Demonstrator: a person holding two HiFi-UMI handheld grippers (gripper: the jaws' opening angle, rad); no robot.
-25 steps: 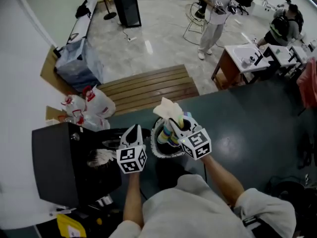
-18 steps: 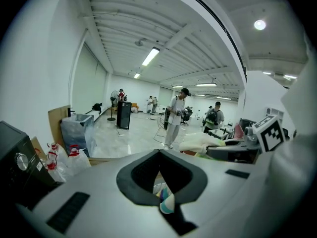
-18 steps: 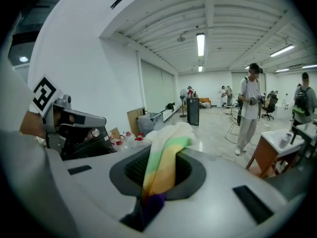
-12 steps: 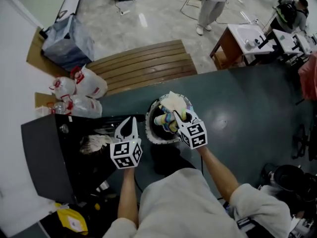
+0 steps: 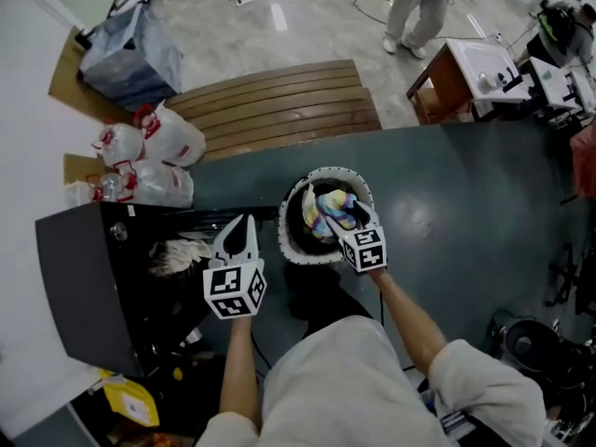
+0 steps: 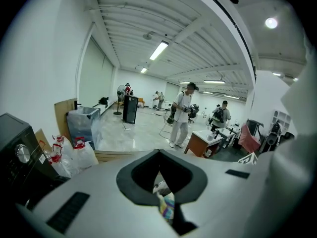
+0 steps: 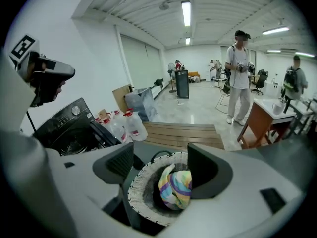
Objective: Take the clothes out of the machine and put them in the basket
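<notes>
- Left tool [image 5: 244,233] [image 6: 159,156]: lower centre-left of the head view, above the open front of the machine. Jaws pressed together to a point, nothing between them.
- Right tool [image 5: 357,216] [image 7: 161,170]: centre of the head view, over the basket. Jaws spread wide and released; the striped cloth lies between them, close against the jaw on the frame's right, but not pinched.
- Striped cloth [image 5: 330,207] [image 7: 176,187]: bunched, in pastel yellow, blue, purple and green bands. It is inside the basket, toward its right half. A strip of it also shows low in the left gripper view [image 6: 167,208].
- Basket [image 5: 285,242] [image 7: 136,192]: round, with a white woven rim and a dark interior. It stands on the surface just right of the machine.
- Machine [image 5: 84,287] [image 7: 63,123]: black, at the lower left of the head view, door open.
- Pale clothes [image 5: 177,255]: a crumpled heap in the machine's opening.
- Surface [image 5: 456,212]: dark green, filling the right half of the head view.
- Slatted wooden bench [image 5: 275,110]: upper centre, beyond the surface.
- Plastic jugs [image 5: 154,147]: red-capped, upper left, beside the bench.
- Person [image 5: 419,7]: standing at the top edge, near a desk [image 5: 470,68].
</notes>
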